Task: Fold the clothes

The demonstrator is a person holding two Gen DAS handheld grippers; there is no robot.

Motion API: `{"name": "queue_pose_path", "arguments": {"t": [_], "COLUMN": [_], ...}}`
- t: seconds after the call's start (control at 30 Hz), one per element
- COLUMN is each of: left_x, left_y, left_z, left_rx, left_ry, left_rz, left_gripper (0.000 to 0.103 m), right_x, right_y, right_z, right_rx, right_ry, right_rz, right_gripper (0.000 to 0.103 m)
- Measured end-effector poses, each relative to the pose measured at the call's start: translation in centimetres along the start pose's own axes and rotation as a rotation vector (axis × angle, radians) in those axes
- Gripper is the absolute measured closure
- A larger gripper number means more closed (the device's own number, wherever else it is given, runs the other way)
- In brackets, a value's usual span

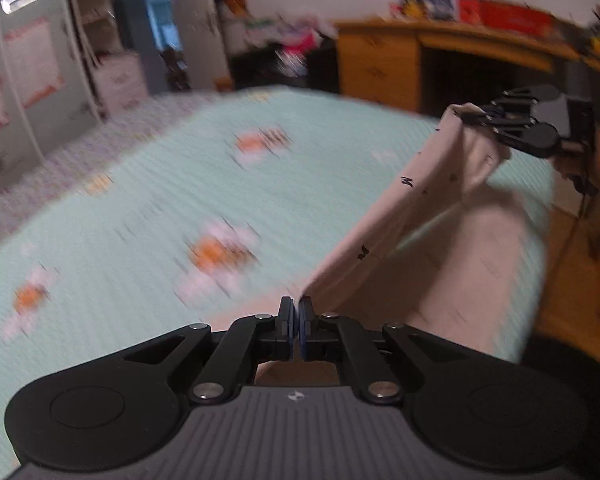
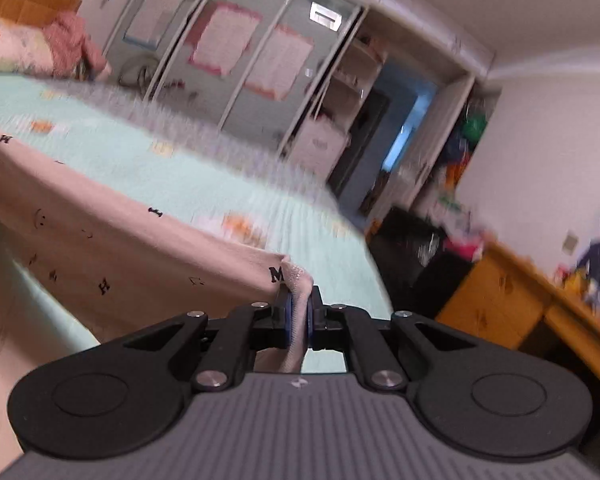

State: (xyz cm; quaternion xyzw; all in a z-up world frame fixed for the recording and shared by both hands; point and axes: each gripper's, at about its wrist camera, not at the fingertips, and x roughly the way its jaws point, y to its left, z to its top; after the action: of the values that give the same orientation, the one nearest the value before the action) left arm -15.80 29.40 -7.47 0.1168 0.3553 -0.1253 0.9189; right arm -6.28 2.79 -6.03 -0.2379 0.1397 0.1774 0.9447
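Observation:
A pale pink garment [image 1: 428,216] printed with small black letters hangs stretched above a mint green bed [image 1: 148,208]. My left gripper [image 1: 298,322] is shut on one corner of the garment, low in the left wrist view. My right gripper [image 2: 299,316] is shut on another corner, with a fold of cloth bunched between its blue pads. In the left wrist view the right gripper [image 1: 484,114] shows at the upper right, holding the cloth up, with a hand behind it. The pink garment [image 2: 112,236] slopes away left in the right wrist view.
The bed [image 2: 236,188] has a mint cover with orange and white flower patches. A wooden desk [image 1: 384,60] stands past the bed's far edge. White wardrobe doors [image 2: 236,52] with pink posters line one wall. Pillows [image 2: 32,44] lie at the headboard.

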Motion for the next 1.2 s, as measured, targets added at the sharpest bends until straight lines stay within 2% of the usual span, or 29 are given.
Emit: {"name": "queue_pose_path", "arguments": {"t": [0.1, 0.17, 0.33, 0.4, 0.47, 0.57, 0.63, 0.73, 0.83, 0.9, 1.03, 1.2], "left_x": [1.3, 1.6, 1.7, 1.9, 2.0, 2.0, 2.2, 2.4, 2.1, 1.9, 1.6, 1.5], "left_y": [-1.7, -2.2, -2.2, -2.3, -2.4, -2.7, -2.9, -3.1, -3.2, -3.0, -2.8, -2.9], "left_z": [-2.7, -3.6, -4.4, -4.4, -4.6, -5.3, -5.8, -6.1, -6.3, -6.2, -6.3, -6.6], "left_rx": [-0.021, -0.026, -0.067, -0.074, -0.087, -0.108, -0.120, -0.110, -0.108, -0.116, -0.135, -0.141], "left_ry": [0.049, 0.057, 0.062, 0.065, 0.073, 0.089, 0.105, 0.112, 0.107, 0.101, 0.093, 0.089], "left_rz": [0.002, 0.010, 0.020, 0.028, 0.034, 0.033, 0.030, 0.029, 0.025, 0.021, 0.016, 0.013], "left_gripper": [0.102, 0.102, 0.102, 0.102, 0.102, 0.102, 0.102, 0.101, 0.101, 0.101, 0.101, 0.101], "right_x": [-2.5, -4.0, -5.5, -5.7, -5.7, -7.2, -8.6, -10.7, -11.3, -10.6, -8.1, -5.2], "right_y": [0.8, 1.2, 0.9, 0.7, 0.4, 0.2, -0.5, -1.2, -0.9, -0.7, -0.6, -0.9], "right_z": [-4.1, -6.2, -7.3, -7.3, -7.3, -8.3, -9.4, -12.1, -14.0, -13.9, -12.3, -10.8], "right_rx": [0.036, 0.067, 0.191, 0.253, 0.363, 0.577, 0.788, 1.164, 1.477, 1.579, 1.698, 1.725], "right_ry": [0.052, 0.074, 0.087, 0.128, 0.208, 0.318, 0.357, 0.357, 0.266, 0.230, 0.250, 0.335], "right_rz": [0.015, 0.015, 0.004, 0.001, 0.002, -0.022, -0.035, 0.008, 0.150, 0.206, 0.208, 0.114], "right_gripper": [0.093, 0.085, 0.080, 0.071, 0.051, 0.049, 0.049, 0.048, 0.048, 0.048, 0.045, 0.045]}}
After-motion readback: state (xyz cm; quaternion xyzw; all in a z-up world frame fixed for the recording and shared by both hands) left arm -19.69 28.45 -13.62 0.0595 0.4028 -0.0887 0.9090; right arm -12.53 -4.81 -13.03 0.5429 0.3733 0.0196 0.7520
